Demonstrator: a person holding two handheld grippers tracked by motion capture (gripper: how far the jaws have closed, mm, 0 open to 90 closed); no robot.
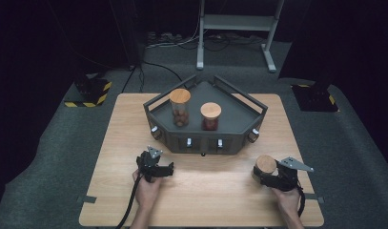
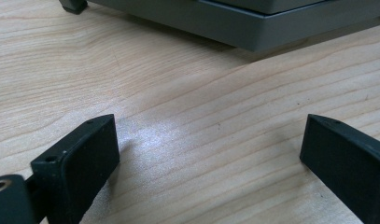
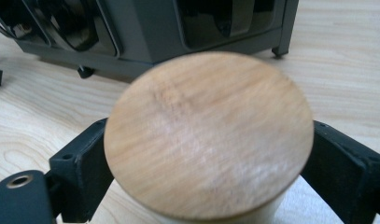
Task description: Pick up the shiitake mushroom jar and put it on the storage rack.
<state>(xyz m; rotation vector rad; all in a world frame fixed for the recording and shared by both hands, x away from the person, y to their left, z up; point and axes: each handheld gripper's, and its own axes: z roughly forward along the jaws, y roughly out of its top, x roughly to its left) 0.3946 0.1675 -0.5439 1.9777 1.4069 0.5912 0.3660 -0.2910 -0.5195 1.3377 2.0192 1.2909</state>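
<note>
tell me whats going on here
A person at a wooden table holds a gripper in each hand. The right gripper has its fingers around a jar with a wooden lid at the table's right front. The left gripper rests open on bare wood. Two more jars, a tall one and a short one, stand in the grey tray behind.

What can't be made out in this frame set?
- Jar contents: right gripper view, wooden lid covers the body.
- Whether the jaws press the jar: right gripper view, lid overhangs them.
- Contents of the two tray jars: high view, too small.
- Tray: left gripper view, cut off by top edge.
</note>
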